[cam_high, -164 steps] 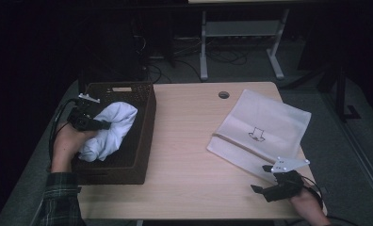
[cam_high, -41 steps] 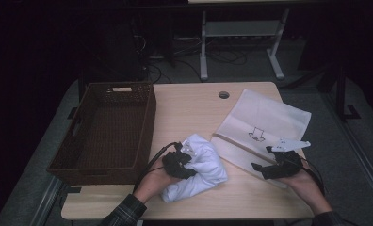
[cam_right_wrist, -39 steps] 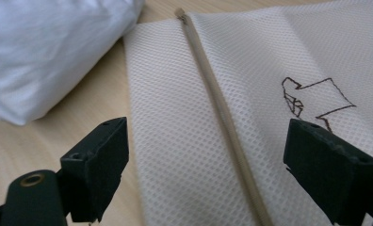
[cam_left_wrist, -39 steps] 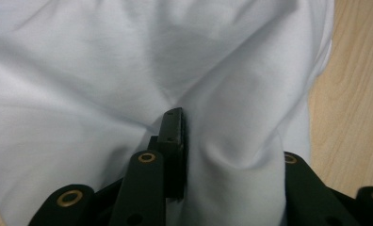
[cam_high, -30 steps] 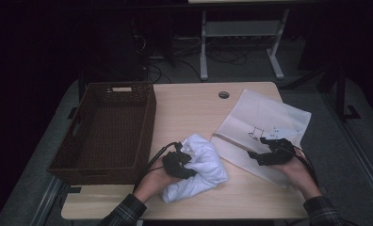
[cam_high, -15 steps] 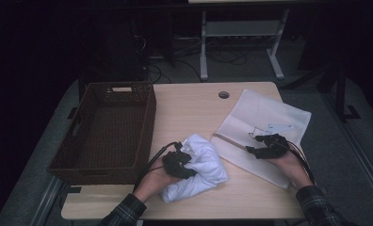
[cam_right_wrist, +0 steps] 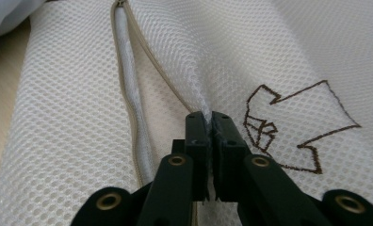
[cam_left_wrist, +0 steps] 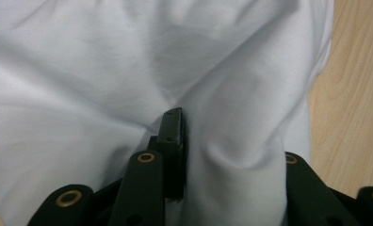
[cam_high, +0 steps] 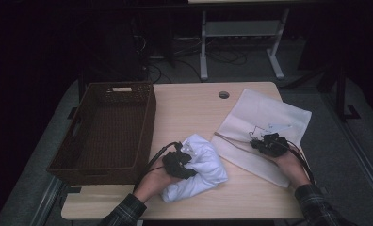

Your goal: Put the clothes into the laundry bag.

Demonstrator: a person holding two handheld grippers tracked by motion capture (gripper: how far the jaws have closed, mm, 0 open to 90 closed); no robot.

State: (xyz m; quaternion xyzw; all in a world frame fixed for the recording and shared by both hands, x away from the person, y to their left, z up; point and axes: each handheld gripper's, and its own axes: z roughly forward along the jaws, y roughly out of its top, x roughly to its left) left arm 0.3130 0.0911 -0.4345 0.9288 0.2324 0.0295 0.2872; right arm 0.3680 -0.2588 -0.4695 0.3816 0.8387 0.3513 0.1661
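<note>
High view: the left gripper (cam_high: 179,162) lies on the near-left flank of a bunched white cloth (cam_high: 201,165), clamped on a fold of it. Left of its fingers stands the wicker basket (cam_high: 104,129), its near right corner close by; bare table (cam_high: 194,108) opens ahead, and the front edge runs just behind the hand. The right gripper (cam_high: 268,144) sits on the mesh bag (cam_high: 264,125), pinching its fabric; its jaws have just been closing. The bag's near corner hangs close to the table's right edge, beside that wrist.

Left gripper view: the cloth (cam_left_wrist: 128,70) wraps over the fingers (cam_left_wrist: 173,136); a thick fold is squeezed between them, one jaw buried. Wood (cam_left_wrist: 354,94) shows to their right.

Right gripper view: the fingers (cam_right_wrist: 196,141) are nearly together, a ridge of mesh bag (cam_right_wrist: 269,47) nipped between them. The zipper (cam_right_wrist: 133,108) runs just left of them, a brown printed outline (cam_right_wrist: 288,127) just right. Table edge and cloth corner lie far left.
</note>
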